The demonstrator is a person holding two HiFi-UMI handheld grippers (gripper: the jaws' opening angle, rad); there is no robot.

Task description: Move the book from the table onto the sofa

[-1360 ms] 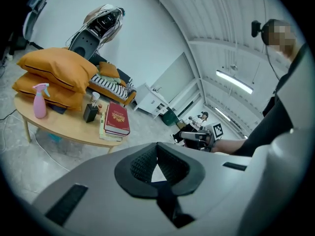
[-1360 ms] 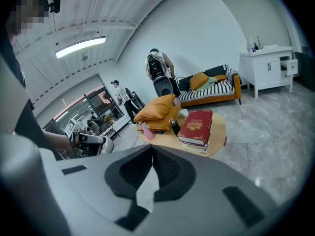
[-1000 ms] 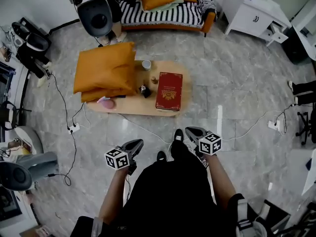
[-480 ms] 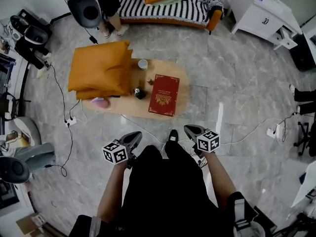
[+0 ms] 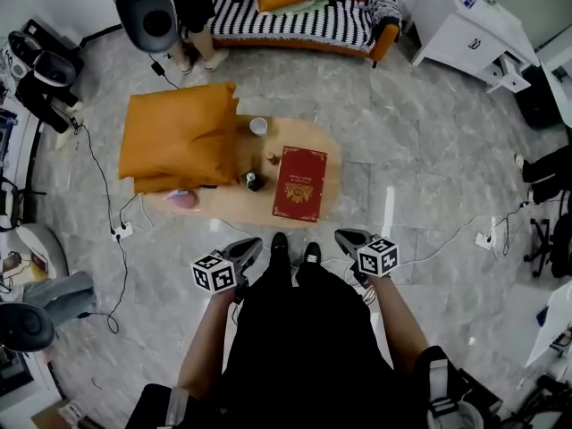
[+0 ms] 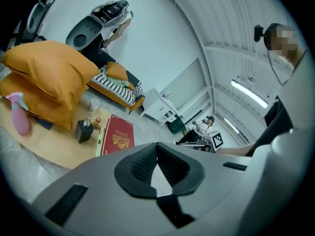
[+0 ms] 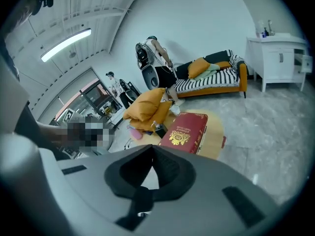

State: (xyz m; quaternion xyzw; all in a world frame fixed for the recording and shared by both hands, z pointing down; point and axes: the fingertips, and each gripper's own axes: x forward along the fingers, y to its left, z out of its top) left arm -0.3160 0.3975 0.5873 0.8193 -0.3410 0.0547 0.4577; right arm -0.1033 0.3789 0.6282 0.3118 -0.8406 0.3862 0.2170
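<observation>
Red book [image 5: 300, 183] lay flat at my side of the bench [image 5: 232, 202], easy reach; sofa [image 5: 295, 25] sat well beyond it. I held left gripper [image 5: 248, 248] and right gripper [image 5: 344, 237] short of the bench, fingers closed on nothing, so I'd need them open before grabbing.

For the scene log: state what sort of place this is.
Probably a living-room mock-up in a lab or studio. A striped sofa and a low table with a red book stand on a bare tiled floor, with black gear stacked along the wall.
</observation>
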